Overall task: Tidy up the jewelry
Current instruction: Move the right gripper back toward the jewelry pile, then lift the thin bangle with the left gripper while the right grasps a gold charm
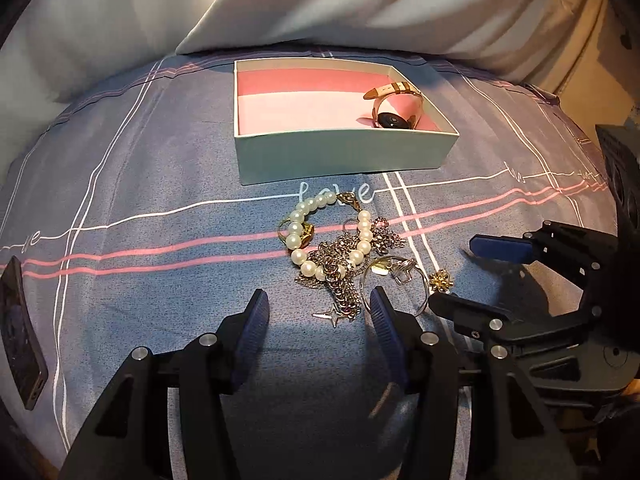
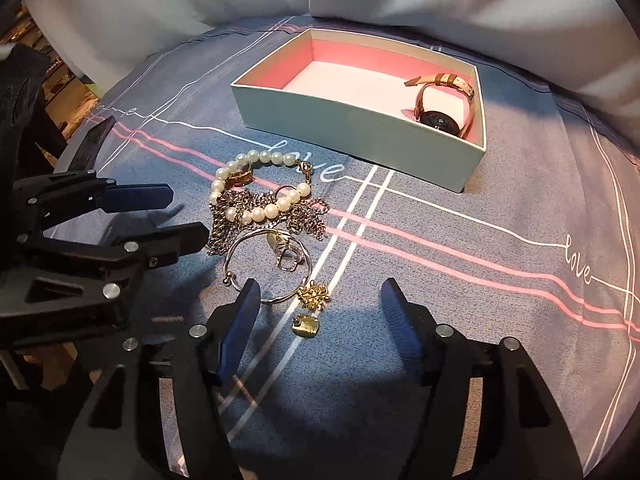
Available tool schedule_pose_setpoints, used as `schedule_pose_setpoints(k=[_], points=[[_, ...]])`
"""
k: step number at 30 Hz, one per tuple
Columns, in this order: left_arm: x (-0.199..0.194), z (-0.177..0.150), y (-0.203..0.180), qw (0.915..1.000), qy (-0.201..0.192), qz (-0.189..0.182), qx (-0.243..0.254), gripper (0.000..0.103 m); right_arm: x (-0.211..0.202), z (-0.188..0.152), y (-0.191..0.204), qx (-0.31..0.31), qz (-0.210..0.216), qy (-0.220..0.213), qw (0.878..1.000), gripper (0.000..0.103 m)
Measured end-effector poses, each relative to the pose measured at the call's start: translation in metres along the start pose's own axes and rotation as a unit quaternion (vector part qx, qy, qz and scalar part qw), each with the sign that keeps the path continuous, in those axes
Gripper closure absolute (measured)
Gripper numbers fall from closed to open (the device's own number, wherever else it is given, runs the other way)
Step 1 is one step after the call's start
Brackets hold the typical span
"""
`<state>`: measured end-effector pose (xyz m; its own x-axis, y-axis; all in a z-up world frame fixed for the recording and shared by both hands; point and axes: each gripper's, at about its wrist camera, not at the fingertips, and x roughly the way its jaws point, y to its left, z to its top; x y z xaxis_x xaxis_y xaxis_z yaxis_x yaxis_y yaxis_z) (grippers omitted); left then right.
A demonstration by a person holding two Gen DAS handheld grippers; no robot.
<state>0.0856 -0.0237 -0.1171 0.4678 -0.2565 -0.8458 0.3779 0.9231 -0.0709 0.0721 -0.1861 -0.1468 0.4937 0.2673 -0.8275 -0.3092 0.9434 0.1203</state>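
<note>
Left wrist view: the left gripper point(image 1: 318, 312) is spread wide and holds nothing, low over the blue bedspread point(image 1: 140, 184), tips just short of the jewelry pile point(image 1: 344, 248). The pile lies mid-bed, just in front of the box point(image 1: 340, 156)'s near wall: a pearl bracelet point(image 1: 320, 232) looped over tangled silver chains point(image 1: 340, 276), a gold ring point(image 1: 298, 234) at its left, a thin silver bangle point(image 1: 394, 280) at the near-right. A small gold flower piece point(image 1: 440, 280) lies just beside the right gripper point(image 1: 476, 276), which comes in from the right edge, also wide apart and empty. The box is mint outside, pink inside; only a watch point(image 1: 394, 106) with a tan strap sits in its right corner. A dark phone point(image 1: 20, 336) lies at the bed's left edge.

Right wrist view: the right gripper point(image 2: 320, 304) gapes open, empty, straddling the flower piece point(image 2: 314, 294) and a small gold tag point(image 2: 306, 326); the bangle point(image 2: 268, 268) touches the left fingertip point(image 2: 248, 300). The left gripper point(image 2: 184, 216) sits left of the pile, parted, gripping nothing. The watch point(image 2: 444, 108) stands on edge in the box point(image 2: 360, 136), dark face toward the near wall.

Step, as I judge it: one item boxed, next pick not yet made. The next move likely calls for closing on a loose outlier such as the flower piece; the pearls and chains look snarled and could drag each other.
</note>
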Motion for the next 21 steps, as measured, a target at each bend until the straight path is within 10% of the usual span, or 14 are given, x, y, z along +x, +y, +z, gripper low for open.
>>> schedule_pose_setpoints(k=[5,21], points=[[-0.004,-0.004,-0.010,0.9996,0.001,-0.017,0.022,0.051,0.001,-0.018,-0.004,-0.009,-0.011,0.020,1.000,0.054],[0.040,-0.001,-0.062,0.9831,0.035,-0.048,0.173,0.041,-0.009,-0.031,-0.021,-0.013,-0.021,0.024,0.999,0.054]])
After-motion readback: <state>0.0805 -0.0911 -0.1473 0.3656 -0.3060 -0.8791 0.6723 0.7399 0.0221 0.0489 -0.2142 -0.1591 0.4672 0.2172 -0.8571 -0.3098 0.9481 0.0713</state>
